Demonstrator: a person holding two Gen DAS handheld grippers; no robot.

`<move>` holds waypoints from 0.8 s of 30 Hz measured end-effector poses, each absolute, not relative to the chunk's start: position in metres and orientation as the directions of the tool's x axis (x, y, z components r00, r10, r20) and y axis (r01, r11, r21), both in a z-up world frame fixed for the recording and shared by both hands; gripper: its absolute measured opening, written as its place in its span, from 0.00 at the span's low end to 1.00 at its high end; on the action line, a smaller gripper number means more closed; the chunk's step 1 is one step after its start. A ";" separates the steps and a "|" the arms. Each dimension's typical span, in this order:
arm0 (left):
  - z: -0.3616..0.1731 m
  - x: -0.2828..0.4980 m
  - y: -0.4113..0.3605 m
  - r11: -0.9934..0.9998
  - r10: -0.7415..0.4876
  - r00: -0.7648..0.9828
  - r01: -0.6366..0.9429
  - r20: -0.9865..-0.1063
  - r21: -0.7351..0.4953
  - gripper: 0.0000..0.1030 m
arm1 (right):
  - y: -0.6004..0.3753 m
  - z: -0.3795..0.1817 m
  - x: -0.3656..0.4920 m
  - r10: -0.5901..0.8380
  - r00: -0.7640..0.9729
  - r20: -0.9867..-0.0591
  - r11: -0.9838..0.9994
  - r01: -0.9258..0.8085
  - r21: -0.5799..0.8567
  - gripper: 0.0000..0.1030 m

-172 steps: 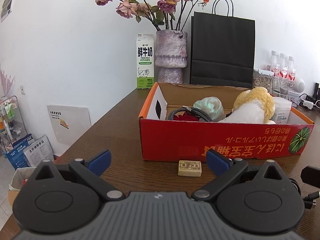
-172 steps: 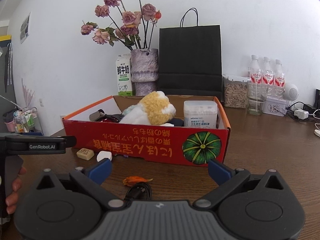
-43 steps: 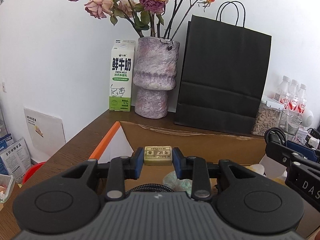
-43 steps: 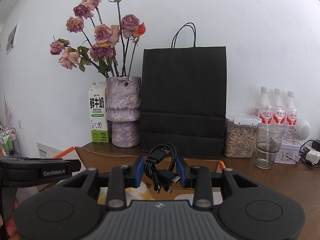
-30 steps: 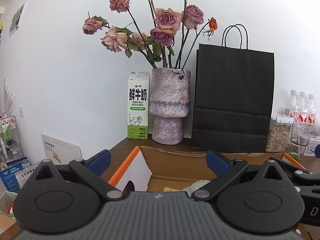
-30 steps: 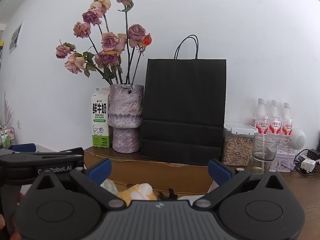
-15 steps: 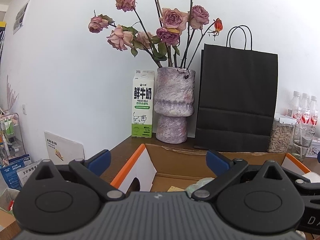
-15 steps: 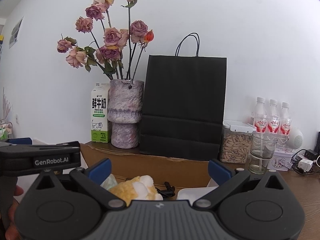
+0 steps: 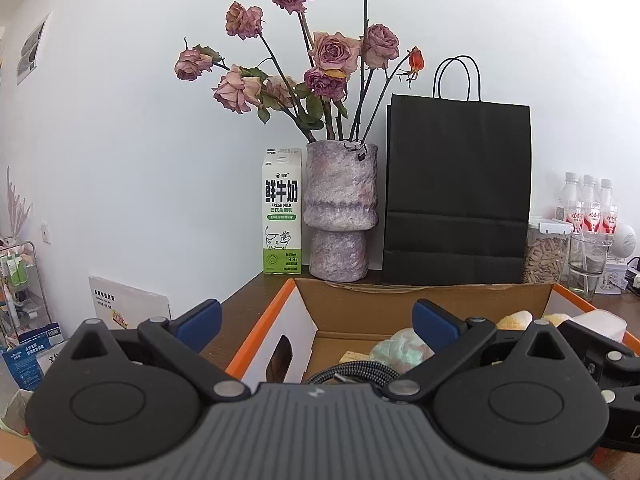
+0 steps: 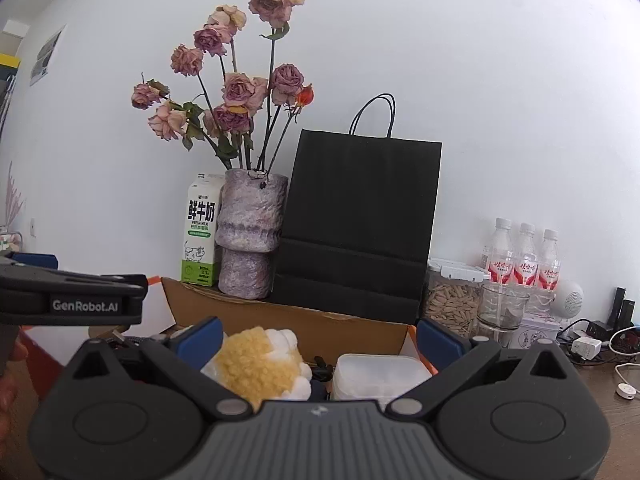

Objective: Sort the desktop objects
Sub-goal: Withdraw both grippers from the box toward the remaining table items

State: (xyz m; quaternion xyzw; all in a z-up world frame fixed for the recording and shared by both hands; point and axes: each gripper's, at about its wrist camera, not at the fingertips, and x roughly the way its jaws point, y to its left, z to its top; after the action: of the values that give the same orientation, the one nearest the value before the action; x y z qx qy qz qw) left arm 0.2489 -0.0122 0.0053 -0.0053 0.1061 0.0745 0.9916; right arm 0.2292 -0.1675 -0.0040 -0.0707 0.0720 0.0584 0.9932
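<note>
We hold our left claw (image 9: 316,322) spread wide and empty above the box (image 9: 400,304) on the desk (image 9: 240,312). Our right claw (image 10: 318,338) is likewise released, holding nothing. Inside the box lie a braided cable (image 9: 352,374), a tan block (image 9: 354,357), a green bundle (image 9: 402,350), a plush toy (image 10: 260,364) and a white tub (image 10: 376,374).

braided cable (image 9: 352,376): mostly hidden behind tongs body | box (image 9: 360,312) front: cut off

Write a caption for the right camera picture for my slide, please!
Open right tongs hover over the cardboard box holding a fluffy yellow toy.
</note>
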 end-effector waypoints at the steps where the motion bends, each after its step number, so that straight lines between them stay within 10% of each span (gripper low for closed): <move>1: 0.005 0.244 -0.012 0.989 0.147 0.966 -0.149 -0.210 0.007 1.00 | -0.168 -0.004 0.225 0.105 0.983 -0.152 0.982 -0.127 -0.141 1.00; 24: -0.014 0.169 -0.003 0.993 0.104 0.941 -0.081 -0.323 0.083 1.00 | -0.178 -0.026 0.151 0.182 0.919 -0.350 0.961 -0.241 -0.134 1.00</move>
State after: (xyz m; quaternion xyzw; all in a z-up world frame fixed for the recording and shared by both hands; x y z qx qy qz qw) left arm 0.1686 -0.0027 -0.0136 0.0342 0.1657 0.0471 0.9845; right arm 0.1507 -0.1778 -0.0255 -0.0876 0.1694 0.1083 0.9757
